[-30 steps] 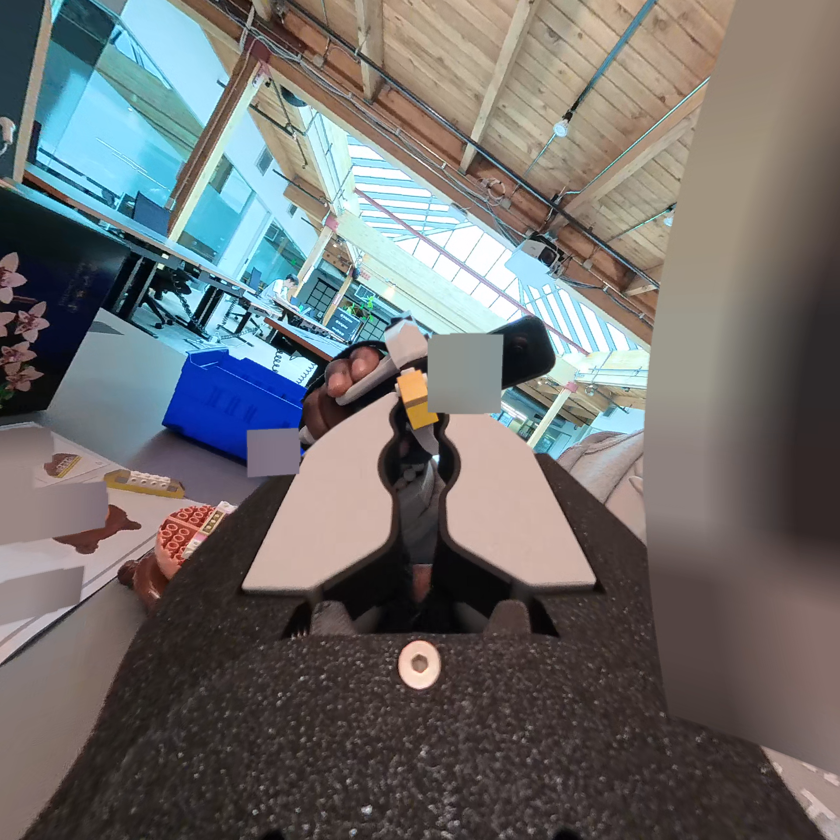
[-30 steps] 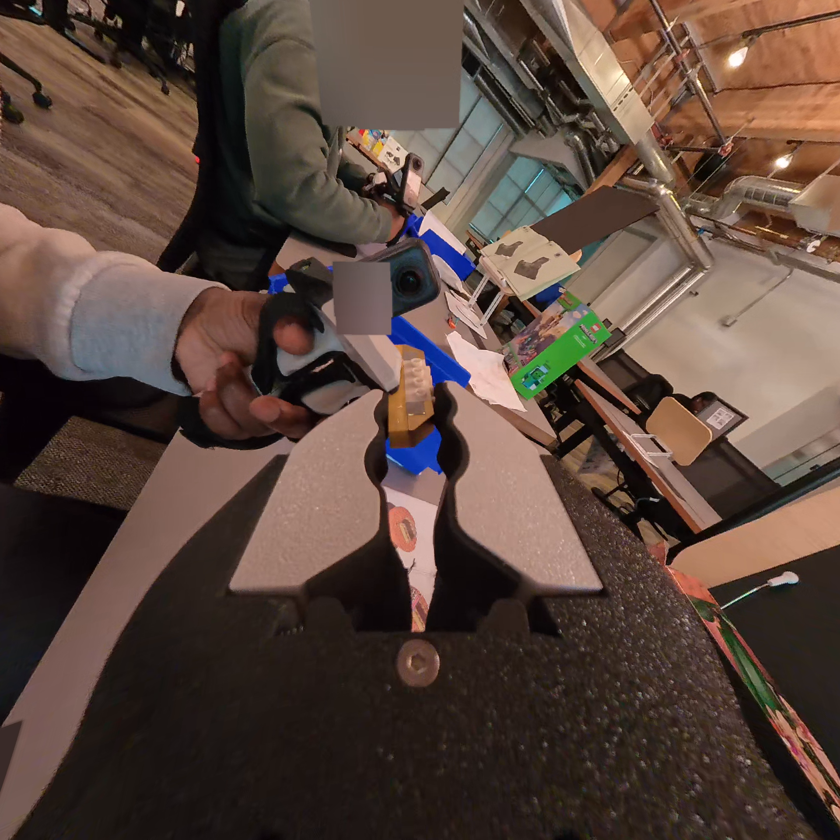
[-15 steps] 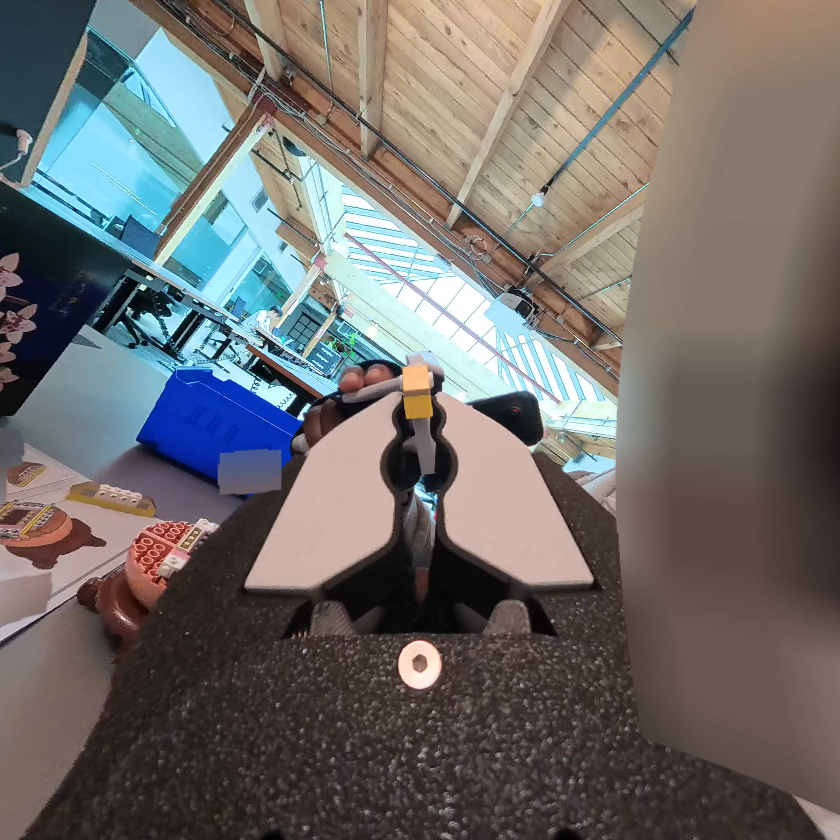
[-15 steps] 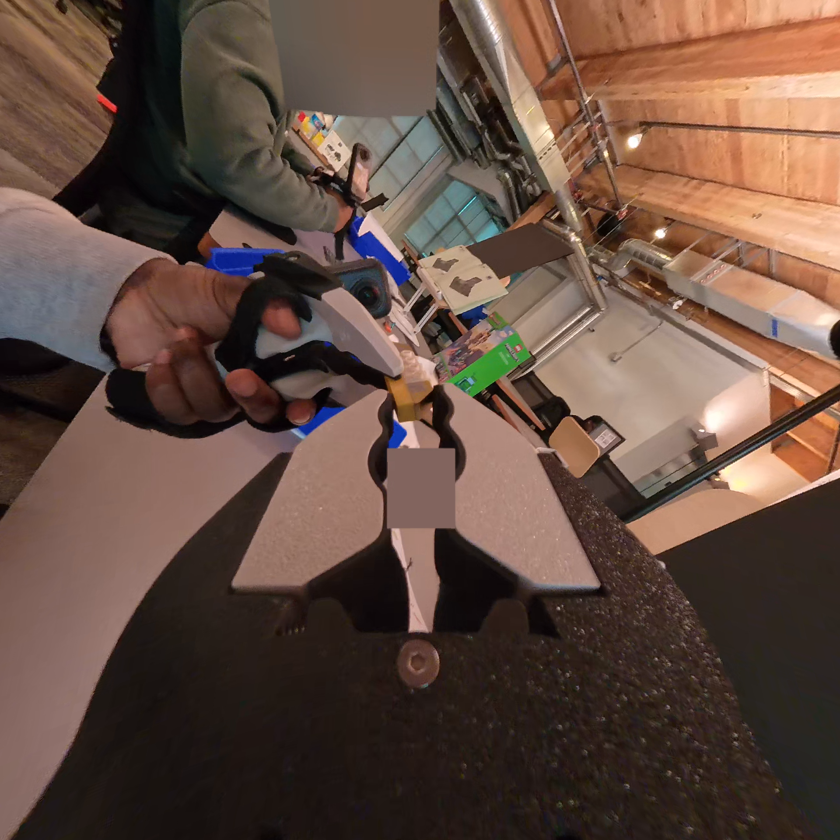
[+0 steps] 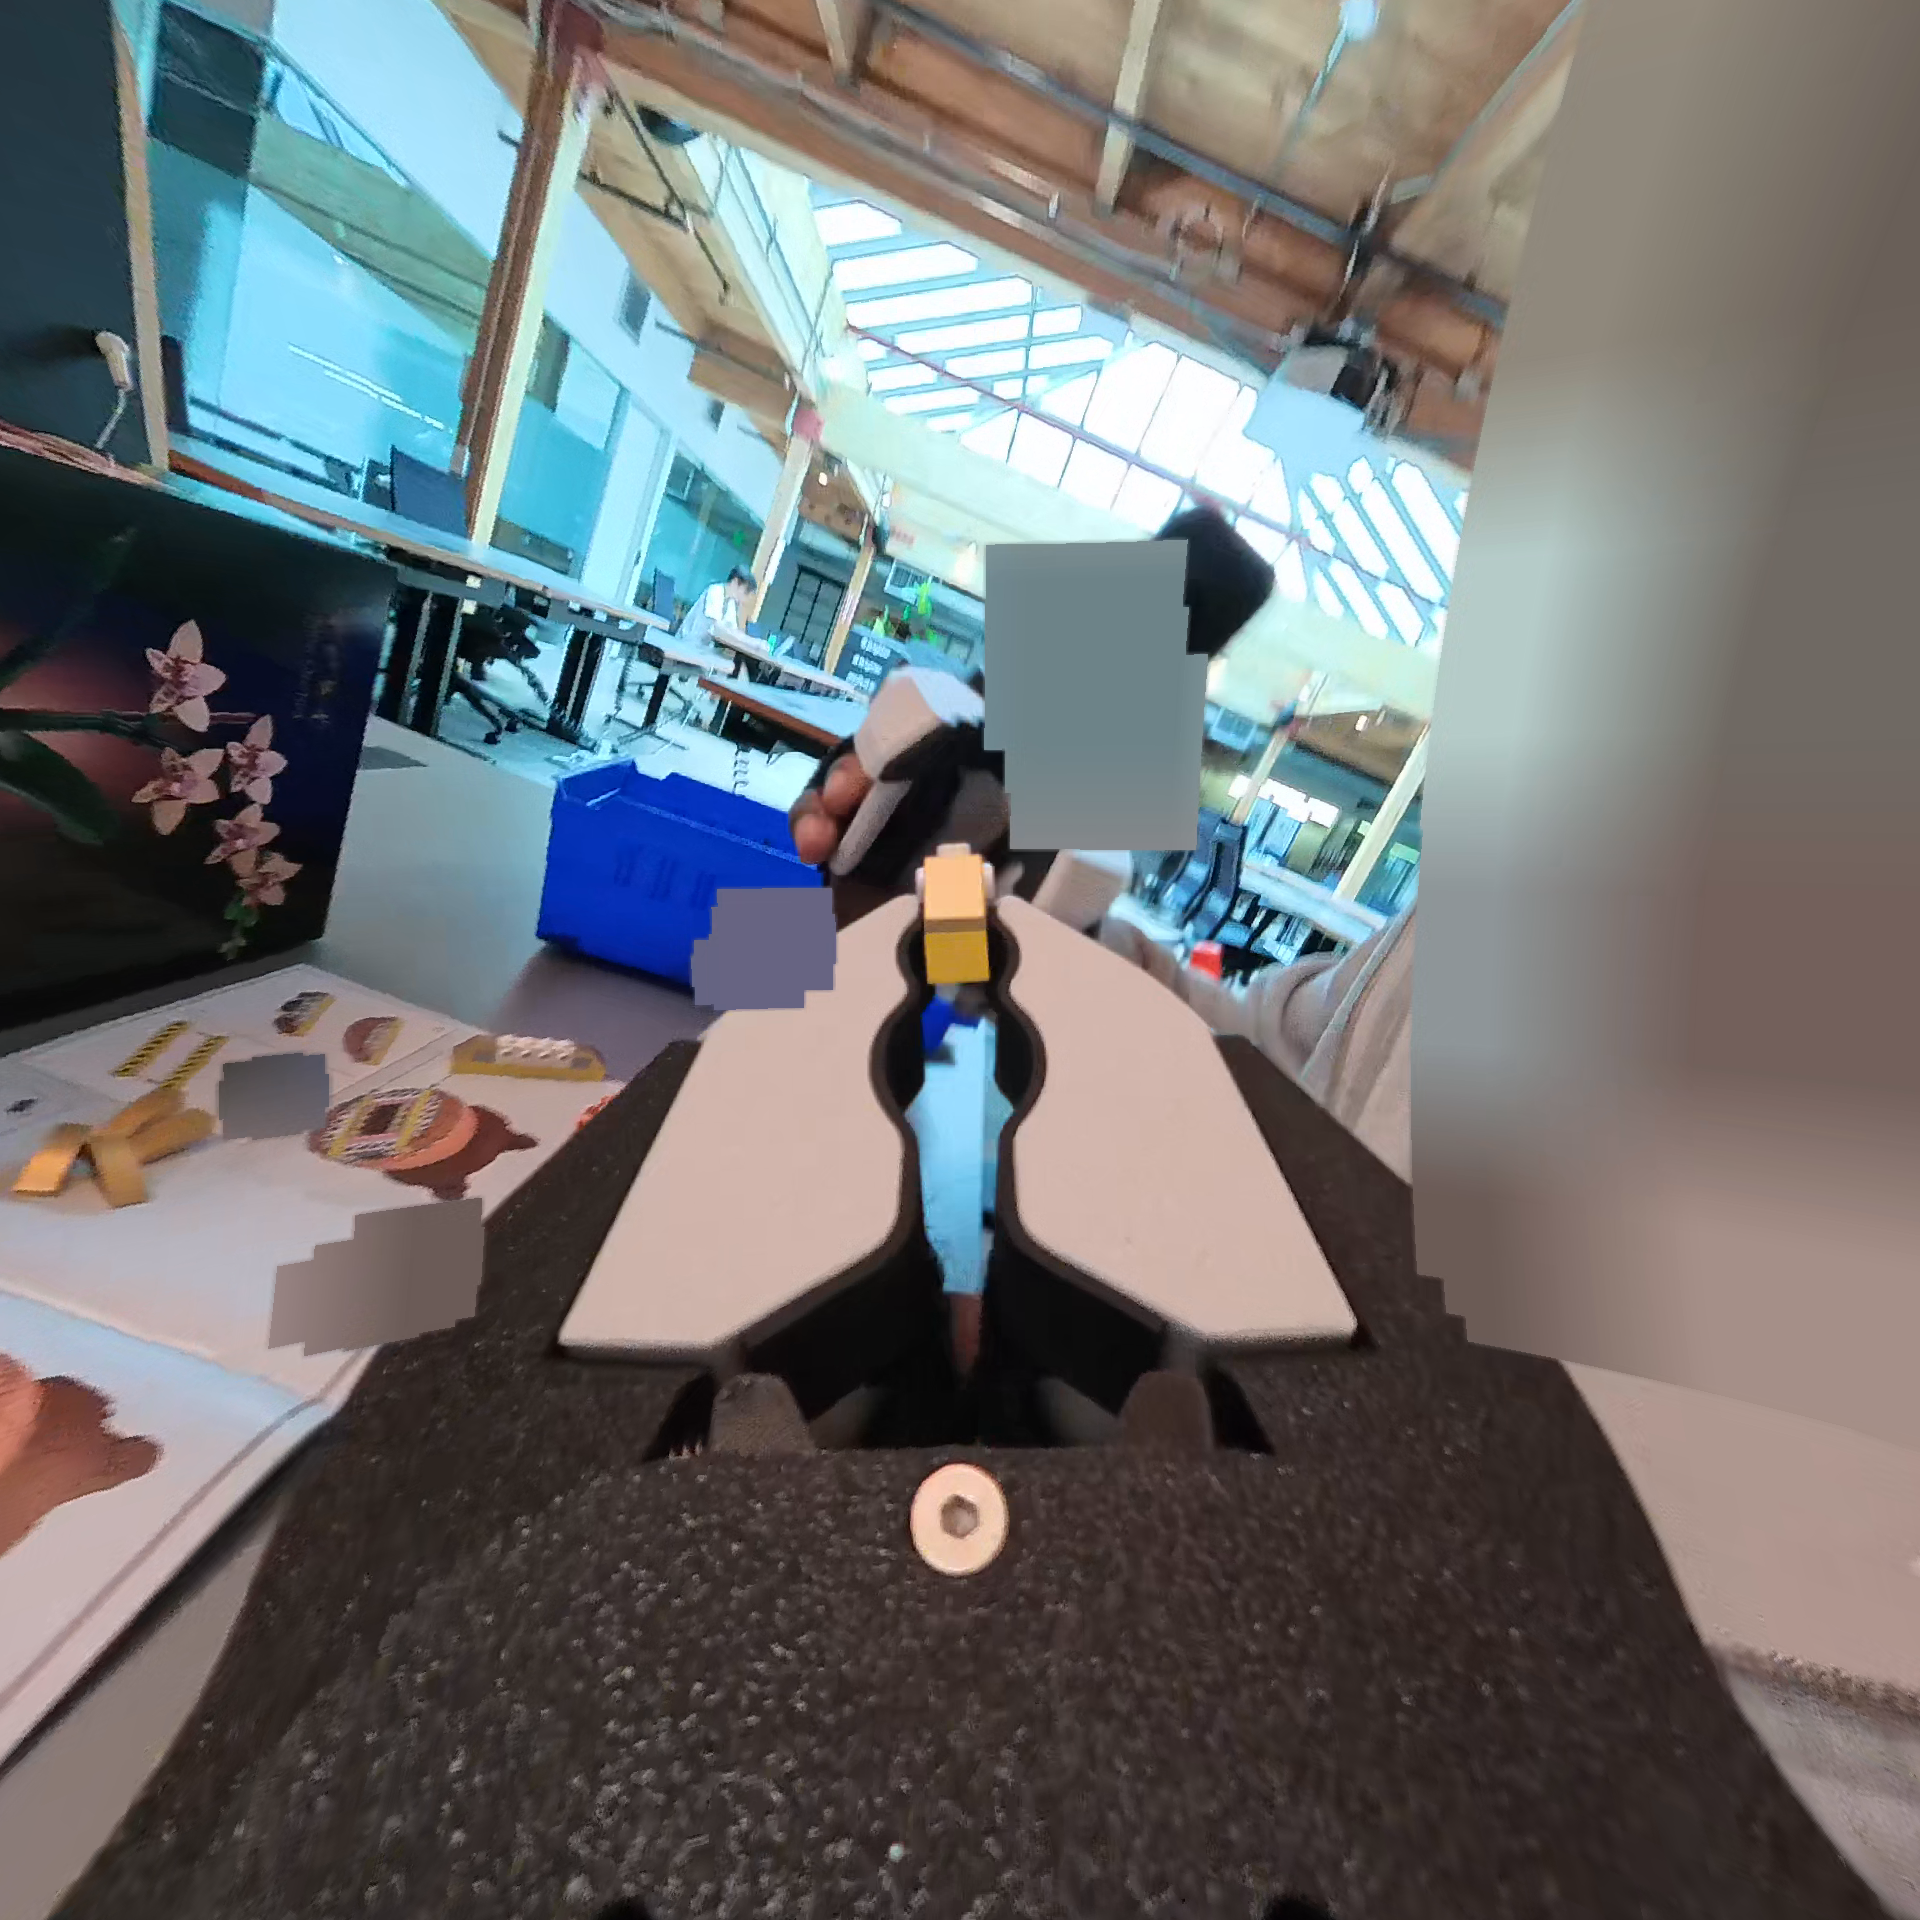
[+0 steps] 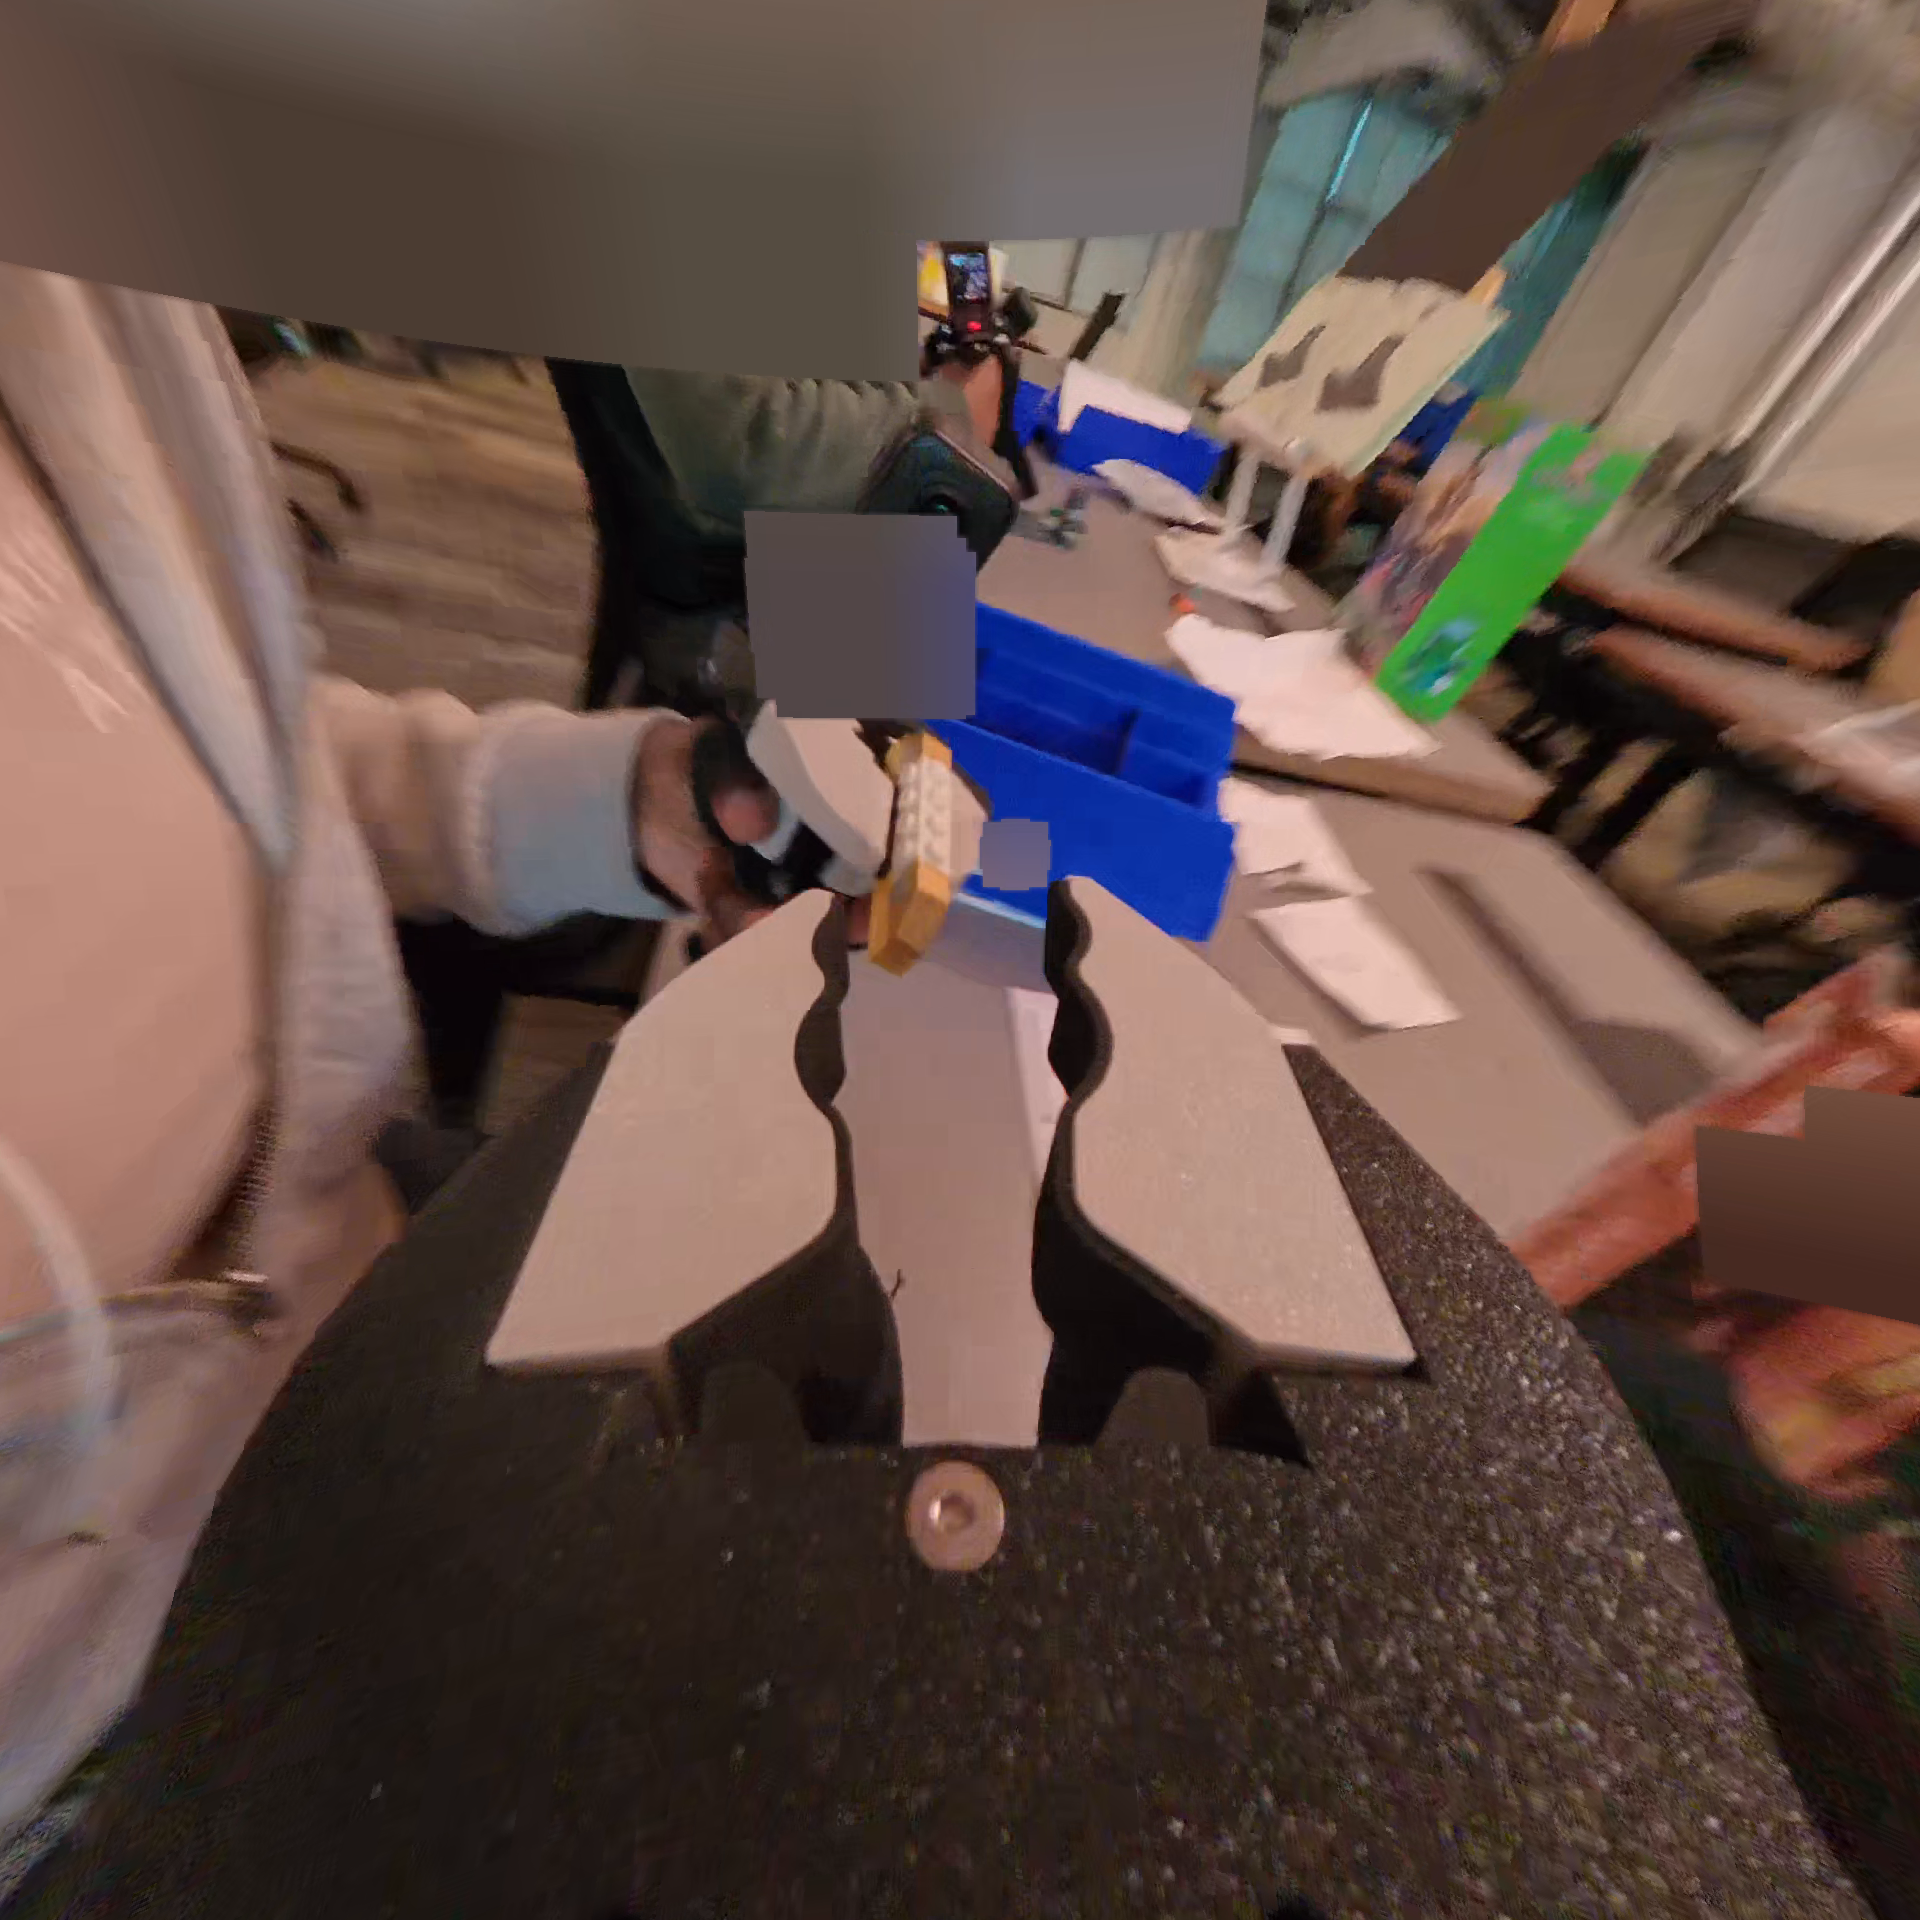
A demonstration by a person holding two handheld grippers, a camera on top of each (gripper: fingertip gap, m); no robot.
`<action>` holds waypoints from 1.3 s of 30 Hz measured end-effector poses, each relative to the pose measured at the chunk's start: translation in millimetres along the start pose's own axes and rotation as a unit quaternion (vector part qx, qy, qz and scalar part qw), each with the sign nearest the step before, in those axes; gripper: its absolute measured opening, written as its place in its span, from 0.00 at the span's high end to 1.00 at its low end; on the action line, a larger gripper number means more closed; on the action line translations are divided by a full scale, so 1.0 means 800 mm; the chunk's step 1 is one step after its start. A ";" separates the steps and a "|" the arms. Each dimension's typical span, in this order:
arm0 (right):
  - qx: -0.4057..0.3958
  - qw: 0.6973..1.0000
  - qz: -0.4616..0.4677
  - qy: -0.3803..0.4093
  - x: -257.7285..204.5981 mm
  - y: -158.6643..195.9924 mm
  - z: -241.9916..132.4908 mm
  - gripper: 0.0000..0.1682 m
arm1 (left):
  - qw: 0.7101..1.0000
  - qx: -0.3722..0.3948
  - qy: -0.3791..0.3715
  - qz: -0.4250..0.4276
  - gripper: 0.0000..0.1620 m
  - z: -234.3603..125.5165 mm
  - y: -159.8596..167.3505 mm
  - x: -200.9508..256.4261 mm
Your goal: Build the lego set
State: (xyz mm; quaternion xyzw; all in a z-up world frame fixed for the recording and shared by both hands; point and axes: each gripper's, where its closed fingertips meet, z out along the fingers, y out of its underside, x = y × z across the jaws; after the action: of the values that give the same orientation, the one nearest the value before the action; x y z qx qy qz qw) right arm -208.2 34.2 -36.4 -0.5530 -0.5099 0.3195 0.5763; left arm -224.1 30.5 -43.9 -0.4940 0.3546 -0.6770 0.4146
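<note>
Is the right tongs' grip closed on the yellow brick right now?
No, the right tongs stand open and the yellow brick sits in the left tongs.

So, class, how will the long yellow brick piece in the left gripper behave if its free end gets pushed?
Probably stiff: the yellow brick piece looks like hard moulded plastic. It may pivot or slip, since the left gripper pinches it only at the fingertips and much sticks out. Likely light, being small.
</note>
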 end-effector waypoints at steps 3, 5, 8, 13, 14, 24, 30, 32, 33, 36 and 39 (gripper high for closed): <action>-0.004 0.995 0.097 -0.031 -0.002 0.005 0.003 0.81 | 0.998 -0.049 0.000 0.044 0.96 0.004 0.017 -0.004; -0.025 0.992 0.121 -0.036 -0.008 0.016 0.010 0.82 | 0.995 -0.072 0.010 0.061 0.95 0.009 0.026 -0.003; -0.036 0.988 0.143 -0.038 -0.021 0.028 0.010 0.89 | 0.991 -0.102 0.027 0.077 0.96 0.017 0.038 -0.001; -0.014 0.985 0.173 0.003 -0.024 0.040 -0.005 0.94 | 0.985 -0.138 0.067 0.077 0.95 0.030 0.055 0.001; -0.013 0.984 0.176 0.010 -0.024 0.043 -0.009 0.94 | 0.985 -0.142 0.071 0.073 0.95 0.034 0.059 -0.001; -0.174 0.922 0.149 0.311 0.084 0.144 -0.130 0.94 | 0.980 -0.145 -0.058 0.126 0.78 0.027 0.071 -0.076; -0.322 0.850 0.170 0.380 0.128 0.236 -0.193 0.94 | 0.961 -0.143 -0.178 0.152 0.76 -0.006 0.059 -0.133; -0.335 0.849 0.192 0.360 0.134 0.258 -0.194 0.94 | 0.966 -0.121 -0.184 0.136 0.76 -0.010 0.058 -0.136; -0.333 0.851 0.208 0.349 0.135 0.265 -0.193 0.94 | 0.968 -0.115 -0.184 0.130 0.77 -0.013 0.059 -0.137; -0.332 0.845 0.235 0.347 0.143 0.278 -0.199 0.93 | 0.969 -0.100 -0.187 0.126 0.78 -0.019 0.060 -0.137; -0.338 0.845 0.235 0.341 0.145 0.289 -0.198 0.93 | 0.969 -0.088 -0.189 0.130 0.78 -0.024 0.056 -0.136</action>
State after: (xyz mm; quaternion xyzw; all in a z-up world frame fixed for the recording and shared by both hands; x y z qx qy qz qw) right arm 18.2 135.4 -210.9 -0.8913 -0.2119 0.0442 0.3985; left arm -215.0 113.0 -129.3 -0.5973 0.3888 -0.4778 0.5135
